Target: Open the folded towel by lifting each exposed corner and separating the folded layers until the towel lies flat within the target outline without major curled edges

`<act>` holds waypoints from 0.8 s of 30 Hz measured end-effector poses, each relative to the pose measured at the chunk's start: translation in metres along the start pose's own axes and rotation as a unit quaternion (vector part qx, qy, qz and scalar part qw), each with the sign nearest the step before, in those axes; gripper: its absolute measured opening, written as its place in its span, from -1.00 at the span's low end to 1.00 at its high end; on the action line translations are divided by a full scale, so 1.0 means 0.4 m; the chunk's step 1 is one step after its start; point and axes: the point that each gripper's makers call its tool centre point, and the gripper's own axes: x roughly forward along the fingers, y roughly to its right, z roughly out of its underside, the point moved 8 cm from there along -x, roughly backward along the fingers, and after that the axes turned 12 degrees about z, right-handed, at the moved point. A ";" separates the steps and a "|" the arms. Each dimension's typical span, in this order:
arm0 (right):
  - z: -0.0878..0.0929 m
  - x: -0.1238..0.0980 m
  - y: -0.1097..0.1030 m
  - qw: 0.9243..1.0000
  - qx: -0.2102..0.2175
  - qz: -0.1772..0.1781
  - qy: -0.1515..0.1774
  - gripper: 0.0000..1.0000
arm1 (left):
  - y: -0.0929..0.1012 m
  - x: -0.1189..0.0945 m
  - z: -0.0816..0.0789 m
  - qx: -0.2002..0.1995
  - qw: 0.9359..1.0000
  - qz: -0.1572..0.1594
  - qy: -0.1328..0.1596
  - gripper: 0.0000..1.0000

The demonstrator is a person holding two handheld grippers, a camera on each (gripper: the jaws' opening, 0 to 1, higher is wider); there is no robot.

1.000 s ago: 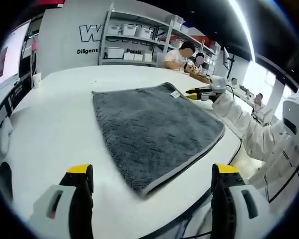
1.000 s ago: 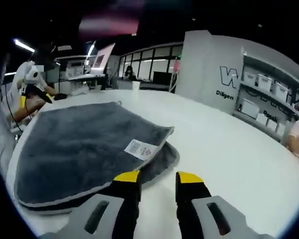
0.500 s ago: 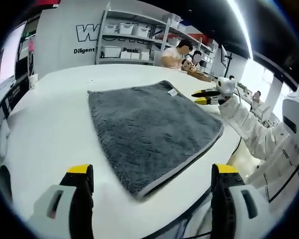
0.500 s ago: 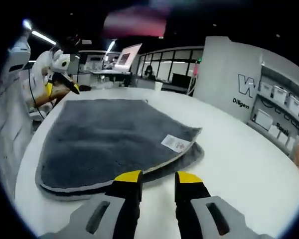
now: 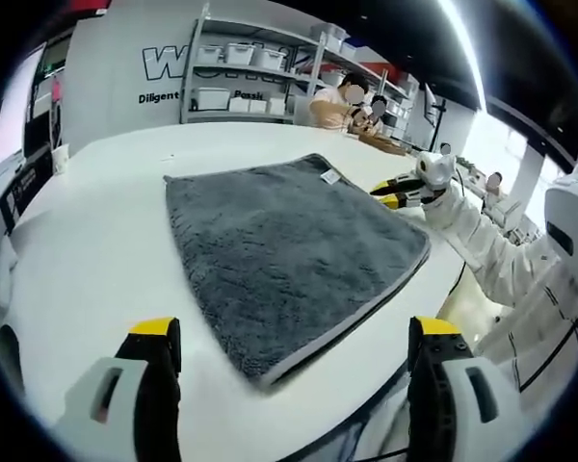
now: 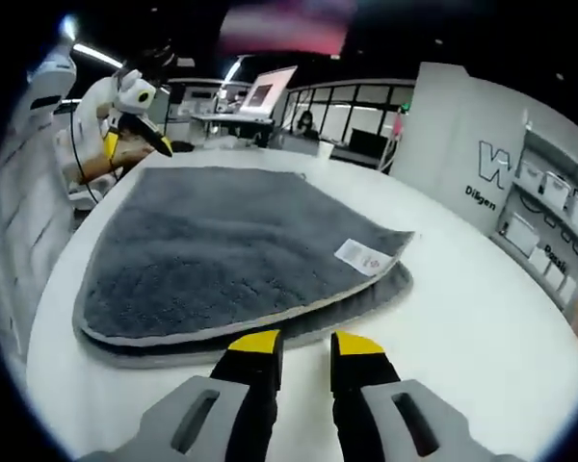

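Observation:
A grey towel (image 5: 279, 241) lies folded on the white table (image 5: 87, 241). In the right gripper view the towel (image 6: 222, 231) shows two stacked layers with a white label (image 6: 363, 256) on its top corner. My left gripper (image 5: 294, 332) stands wide open just short of the towel's near corner, nothing between its jaws. My right gripper (image 6: 305, 345) hovers at the towel's layered edge with its jaws a narrow gap apart and nothing between them. That right gripper (image 5: 395, 191) also shows at the towel's far right side. The left gripper (image 6: 135, 135) appears beyond the towel's far end.
The person's white sleeve (image 5: 501, 260) reaches in along the table's right edge. Shelves with white bins (image 5: 241, 72) stand against the back wall, and people sit behind the table (image 5: 352, 101). A monitor (image 6: 270, 91) stands on a far desk. Bare tabletop (image 6: 482, 318) stretches right of the towel.
The right gripper has slid along the towel's edge toward the layered side, and its jaws have narrowed a little. The left view shifted only slightly. The towel lies as before.

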 end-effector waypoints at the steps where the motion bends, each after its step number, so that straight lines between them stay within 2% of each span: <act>1: -0.001 0.000 0.000 1.000 -0.004 0.001 -0.001 -0.72 | 0.001 0.000 -0.001 0.000 1.000 0.000 0.000 0.93; 9: -0.003 -0.017 -0.008 1.000 -0.006 0.010 -0.004 -0.72 | 0.004 0.001 -0.001 0.001 1.000 0.001 0.000 0.93; 19: -0.001 -0.063 -0.048 1.000 0.006 -0.013 0.002 -0.58 | 0.005 0.000 0.002 0.001 1.000 0.001 -0.001 0.93; 24: 0.002 -0.075 -0.067 1.000 -0.001 -0.018 -0.004 -0.61 | 0.007 0.004 0.000 0.004 1.000 0.004 -0.002 0.93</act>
